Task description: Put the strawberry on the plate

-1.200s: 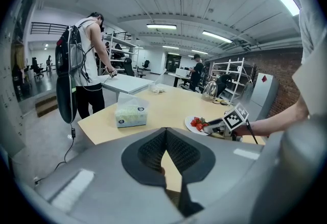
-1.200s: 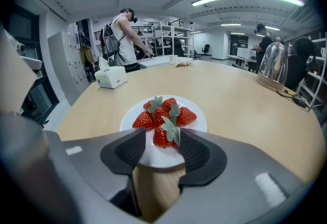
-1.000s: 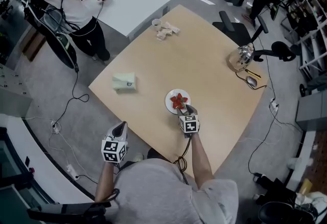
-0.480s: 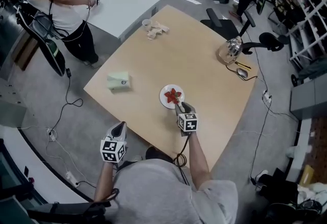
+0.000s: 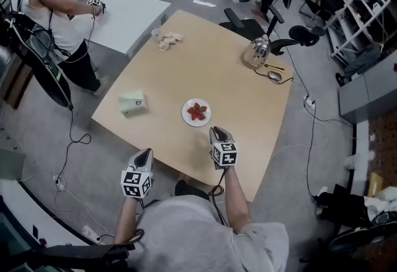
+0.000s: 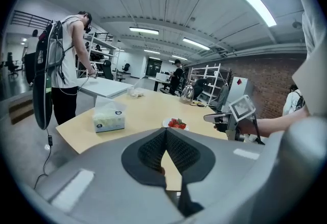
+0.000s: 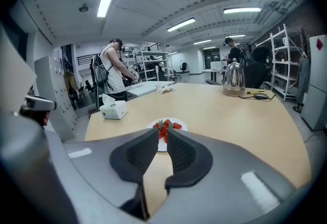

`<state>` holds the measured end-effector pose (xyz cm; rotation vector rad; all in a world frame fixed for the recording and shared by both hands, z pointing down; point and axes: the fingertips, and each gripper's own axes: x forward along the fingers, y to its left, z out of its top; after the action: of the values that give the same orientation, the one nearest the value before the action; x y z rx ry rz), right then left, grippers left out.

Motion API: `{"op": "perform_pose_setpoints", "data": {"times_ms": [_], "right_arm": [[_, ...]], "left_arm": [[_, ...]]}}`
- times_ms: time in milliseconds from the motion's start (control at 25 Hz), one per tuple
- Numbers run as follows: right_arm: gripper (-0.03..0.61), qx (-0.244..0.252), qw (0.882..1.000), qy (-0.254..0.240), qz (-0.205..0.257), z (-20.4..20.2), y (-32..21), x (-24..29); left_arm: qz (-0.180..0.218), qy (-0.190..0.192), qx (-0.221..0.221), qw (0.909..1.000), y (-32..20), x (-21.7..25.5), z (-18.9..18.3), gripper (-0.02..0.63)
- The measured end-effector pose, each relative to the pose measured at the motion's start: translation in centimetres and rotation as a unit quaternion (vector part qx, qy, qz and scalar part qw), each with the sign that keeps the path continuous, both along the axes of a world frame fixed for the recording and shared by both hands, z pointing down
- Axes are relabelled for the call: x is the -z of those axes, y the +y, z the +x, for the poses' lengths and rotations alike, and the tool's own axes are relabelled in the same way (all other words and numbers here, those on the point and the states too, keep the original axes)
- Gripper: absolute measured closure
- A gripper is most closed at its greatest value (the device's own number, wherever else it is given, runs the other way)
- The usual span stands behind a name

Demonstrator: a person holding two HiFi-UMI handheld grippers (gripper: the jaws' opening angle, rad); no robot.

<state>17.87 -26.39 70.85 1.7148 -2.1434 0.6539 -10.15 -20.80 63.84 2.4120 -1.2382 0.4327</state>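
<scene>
The strawberry [image 5: 197, 111] lies on the white plate [image 5: 187, 118] at mid-table, so my right gripper [image 5: 217, 132] hangs just short of it, jaws closing on nothing, job seemingly done, while my left gripper [image 5: 144, 154] waits shut and empty off the table [image 5: 242, 91] edge.

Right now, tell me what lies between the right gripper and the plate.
Only bare table, as the head view shows. The right gripper, its jaws closing with nothing between them, hangs short of the plate holding the strawberries.
</scene>
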Motion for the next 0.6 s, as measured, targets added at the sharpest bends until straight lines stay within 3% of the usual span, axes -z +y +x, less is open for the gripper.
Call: {"op": "perform_pose_setpoints", "data": {"times_ms": [600], "right_arm": [[0.571, -0.099, 0.992, 0.008, 0.076, 0.8, 9.6, 6.4]], "left_arm": [[0.033, 0.025, -0.101, 0.9941, 2.4, 2.0, 2.2, 0.594]]}}
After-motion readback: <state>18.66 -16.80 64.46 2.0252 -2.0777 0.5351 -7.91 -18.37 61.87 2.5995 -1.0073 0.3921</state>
